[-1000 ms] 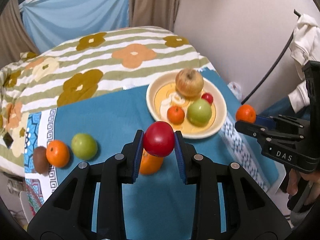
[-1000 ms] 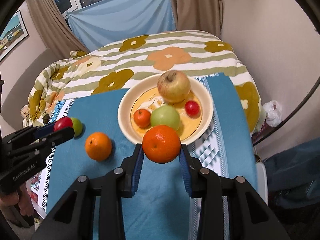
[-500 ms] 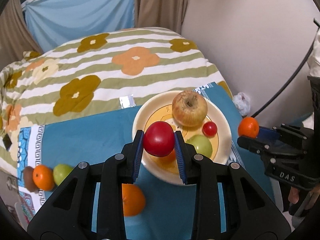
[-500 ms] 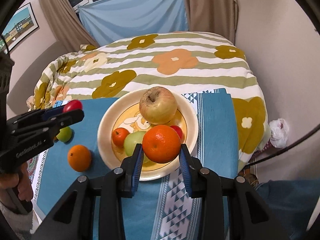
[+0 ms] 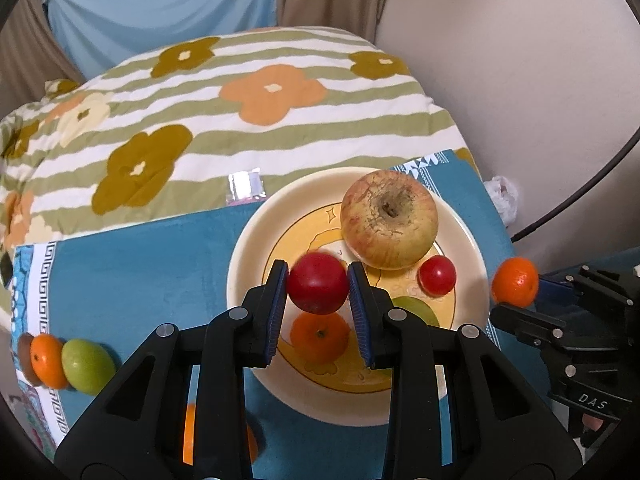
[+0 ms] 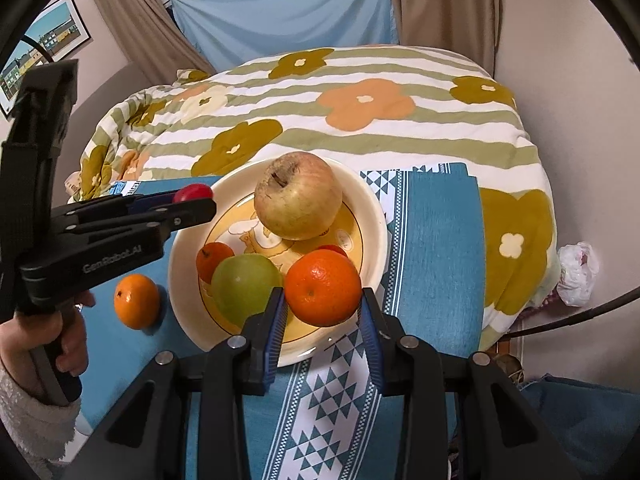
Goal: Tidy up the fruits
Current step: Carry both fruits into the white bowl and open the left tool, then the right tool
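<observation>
My left gripper [image 5: 318, 289] is shut on a red fruit [image 5: 317, 288] and holds it above the cream plate [image 5: 248, 256]; it also shows in the right wrist view [image 6: 194, 196]. My right gripper [image 6: 323, 294] is shut on an orange [image 6: 322, 287] over the plate's near right rim [image 6: 376, 216]; it also shows in the left wrist view [image 5: 515, 282]. On the plate lie a large apple [image 6: 298, 196], a green fruit [image 6: 245, 286], a small orange [image 5: 319, 336] and a small red fruit [image 5: 437, 275].
The plate sits on a blue cloth [image 6: 436, 240] over a flowered blanket [image 6: 360, 100]. On the cloth lie a loose orange [image 6: 136, 300] left of the plate, and at the far left a green fruit [image 5: 86, 366], an orange [image 5: 46, 360] and a brown fruit [image 5: 25, 350].
Both grippers have moved forward over the plate with their fruit still held. The red fruit now hangs above the plate's middle and the orange above its near right rim.
</observation>
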Motion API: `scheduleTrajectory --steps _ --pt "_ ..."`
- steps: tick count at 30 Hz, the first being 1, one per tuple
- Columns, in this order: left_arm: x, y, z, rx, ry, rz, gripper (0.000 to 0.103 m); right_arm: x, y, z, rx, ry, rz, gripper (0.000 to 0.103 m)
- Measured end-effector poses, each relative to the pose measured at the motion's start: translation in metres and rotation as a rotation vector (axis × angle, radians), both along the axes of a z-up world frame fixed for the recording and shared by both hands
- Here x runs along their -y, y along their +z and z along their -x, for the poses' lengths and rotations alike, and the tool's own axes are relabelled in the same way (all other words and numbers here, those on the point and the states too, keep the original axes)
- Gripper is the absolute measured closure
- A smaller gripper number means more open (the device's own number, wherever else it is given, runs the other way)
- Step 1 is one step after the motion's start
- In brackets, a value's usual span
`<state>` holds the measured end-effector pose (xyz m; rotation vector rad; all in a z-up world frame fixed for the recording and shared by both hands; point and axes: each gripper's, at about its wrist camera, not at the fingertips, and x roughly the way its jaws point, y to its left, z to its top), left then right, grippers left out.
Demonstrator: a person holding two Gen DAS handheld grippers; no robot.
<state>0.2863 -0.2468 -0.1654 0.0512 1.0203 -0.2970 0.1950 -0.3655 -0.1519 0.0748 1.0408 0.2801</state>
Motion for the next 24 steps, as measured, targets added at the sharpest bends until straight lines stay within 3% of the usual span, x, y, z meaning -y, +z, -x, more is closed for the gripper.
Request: scheduleTrajectory --steps 3,4,5,6,7,17,24 --pt "0.003 -0.001 -0.001 -0.003 -0.011 -0.011 0.065 0.002 -0.001 0.0 -0.003 -0.003 -0.005 0.07" --pt "0.005 0.0 0.0 0.001 -0.013 -0.024 0.05 0.004 -0.002 0.001 -0.005 -0.004 -0.007 0.07" --pt "0.005 0.001 0.001 0.011 -0.01 -0.035 0.019 0.005 -0.003 0.002 -0.007 -0.005 -0.009 0.07" --pt "0.004 0.003 0.002 0.022 -0.001 -0.036 0.004 0.006 -0.003 0.002 -0.008 -0.006 -0.01 0.07" --pt "0.002 0.007 0.005 0.043 0.014 -0.026 0.0 0.006 -0.003 0.003 -0.007 -0.006 -0.01 0.07" --pt "-0.023 0.026 0.025 0.046 0.044 -0.003 0.0 0.006 0.007 0.009 0.018 -0.003 -0.017 0.07" --pt "-0.042 0.026 0.048 0.043 0.091 -0.027 0.0 -0.004 0.001 0.006 0.04 0.073 0.001 0.07"
